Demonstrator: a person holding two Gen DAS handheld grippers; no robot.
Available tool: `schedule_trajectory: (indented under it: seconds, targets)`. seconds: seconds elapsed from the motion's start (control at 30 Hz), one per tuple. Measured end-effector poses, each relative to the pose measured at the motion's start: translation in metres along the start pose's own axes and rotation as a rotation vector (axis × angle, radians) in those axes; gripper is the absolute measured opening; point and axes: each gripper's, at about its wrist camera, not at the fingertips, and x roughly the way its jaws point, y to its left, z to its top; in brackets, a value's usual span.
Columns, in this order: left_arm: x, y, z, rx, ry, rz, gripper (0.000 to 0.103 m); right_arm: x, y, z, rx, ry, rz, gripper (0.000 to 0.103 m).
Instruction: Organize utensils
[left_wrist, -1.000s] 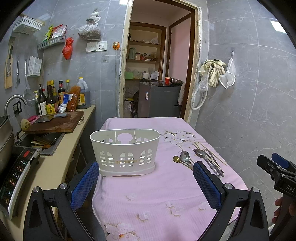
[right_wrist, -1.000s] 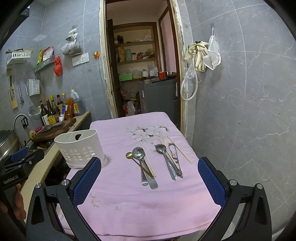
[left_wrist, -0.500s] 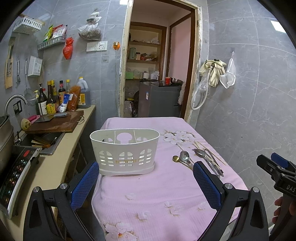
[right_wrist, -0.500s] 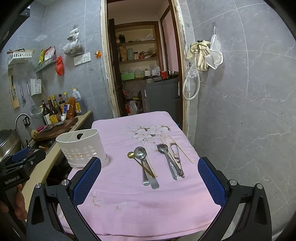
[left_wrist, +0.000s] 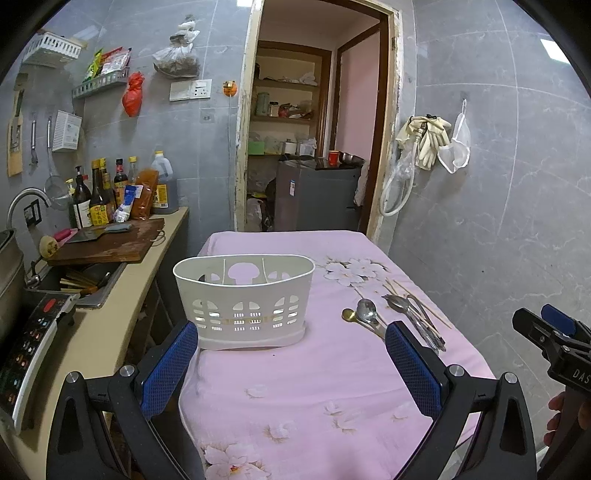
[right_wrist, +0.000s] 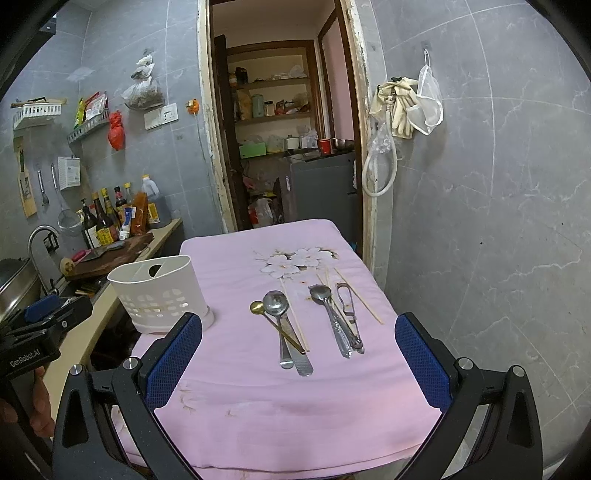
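A white slotted utensil holder (left_wrist: 243, 299) stands empty on the left of the pink-clothed table (left_wrist: 314, 387); it also shows in the right wrist view (right_wrist: 159, 295). On the cloth lie a steel spoon (right_wrist: 279, 321), a small gold spoon (right_wrist: 273, 325), a second steel spoon (right_wrist: 328, 317), a peeler (right_wrist: 349, 314) and loose chopsticks (right_wrist: 358, 295). My left gripper (left_wrist: 290, 363) is open and empty, in front of the holder. My right gripper (right_wrist: 299, 358) is open and empty, just short of the spoons.
A kitchen counter (left_wrist: 122, 295) with a cutting board (left_wrist: 107, 245), sauce bottles (left_wrist: 99, 199) and an induction cooker (left_wrist: 33, 343) runs along the left. A grey tiled wall (right_wrist: 480, 221) borders the table's right side. A doorway (right_wrist: 280, 147) opens behind the table.
The right gripper has tilted and shifted slightly toward the utensils. The left gripper has barely moved. Nothing on the table has moved.
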Motion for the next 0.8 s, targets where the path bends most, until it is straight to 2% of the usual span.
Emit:
schedule_trajectory:
  seconds: [0.8]
  targets:
    - [0.024,-0.016,0.008,0.001,0.044,0.002,0.102,0.026,-0.016,0.006,0.012,0.050,0.005,0.102]
